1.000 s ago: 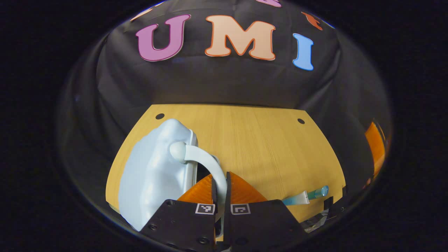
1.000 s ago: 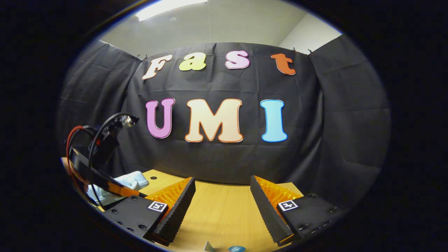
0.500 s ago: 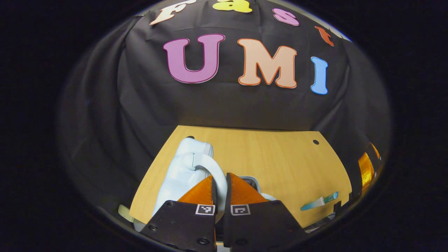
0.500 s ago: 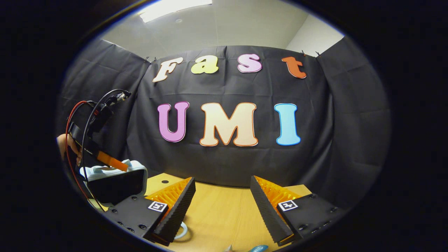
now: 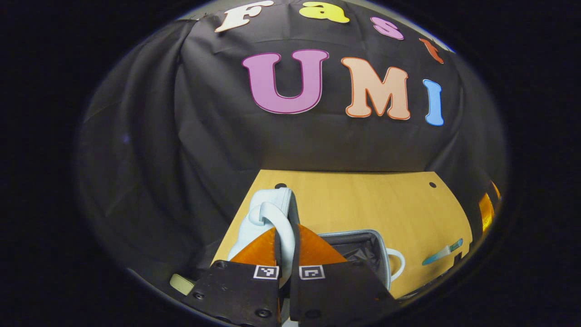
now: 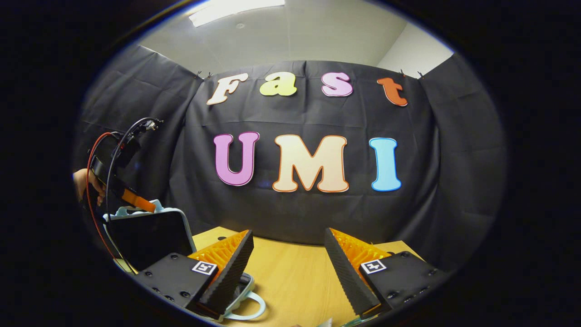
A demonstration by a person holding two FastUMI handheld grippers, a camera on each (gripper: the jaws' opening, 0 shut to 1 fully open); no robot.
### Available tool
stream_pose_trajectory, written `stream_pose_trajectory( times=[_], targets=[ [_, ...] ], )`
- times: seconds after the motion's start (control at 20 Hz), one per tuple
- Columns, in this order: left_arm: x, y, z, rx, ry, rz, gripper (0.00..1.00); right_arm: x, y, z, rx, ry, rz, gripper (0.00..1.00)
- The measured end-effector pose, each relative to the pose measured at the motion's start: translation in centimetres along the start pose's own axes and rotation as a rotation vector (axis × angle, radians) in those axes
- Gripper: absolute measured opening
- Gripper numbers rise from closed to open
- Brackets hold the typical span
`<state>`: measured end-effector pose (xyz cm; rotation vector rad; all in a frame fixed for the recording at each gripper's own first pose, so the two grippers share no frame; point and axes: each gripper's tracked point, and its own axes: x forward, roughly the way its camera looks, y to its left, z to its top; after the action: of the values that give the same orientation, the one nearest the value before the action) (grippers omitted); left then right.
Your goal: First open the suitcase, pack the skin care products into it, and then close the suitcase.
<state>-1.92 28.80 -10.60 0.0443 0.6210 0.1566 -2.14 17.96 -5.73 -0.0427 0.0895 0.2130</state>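
- Pale-blue lid (image 5: 265, 213) now stands near upright, higher than a second ago; left gripper (image 5: 286, 247) pinches its handle (image 5: 281, 222).
- Suitcase (image 5: 363, 247) lies open at 5 o'clock, tube (image 5: 442, 255) at 3 o'clock on table (image 5: 363, 200).
- Right gripper (image 6: 288, 263) hangs spread; packing comes next.

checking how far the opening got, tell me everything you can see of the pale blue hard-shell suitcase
The pale blue hard-shell suitcase looks like smooth moulded plastic with rounded corners. It sits on the light wooden table, open: the lid is raised almost upright, showing a dark inner face, and the base lies flat with dark fabric lining. The left gripper is shut on the lid's curved handle. A second loop handle sticks out from the base.
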Motion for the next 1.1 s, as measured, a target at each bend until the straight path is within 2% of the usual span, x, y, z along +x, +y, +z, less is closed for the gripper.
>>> stream_pose_trajectory(
  times=[0.35,0.45,0.75,1.1],
  targets=[
    [2.2,8.5,-2.1,-0.079,0.005,0.082,0.02,0.9,3.5,-0.3,-0.033,0.012,0.022,0.99],
    [3.1,10.4,-3.2,-0.128,0.010,0.094,0.01,1.2,4.1,-0.1,-0.040,0.012,0.025,0.99],
    [5.3,17.2,-7.2,-0.176,0.064,0.198,0.00,1.6,5.0,-0.3,-0.063,0.020,0.031,0.98],
    [8.9,20.5,-14.8,-0.313,0.181,0.228,0.00,1.8,5.7,-1.1,-0.095,0.045,0.042,1.00]
  ],
)
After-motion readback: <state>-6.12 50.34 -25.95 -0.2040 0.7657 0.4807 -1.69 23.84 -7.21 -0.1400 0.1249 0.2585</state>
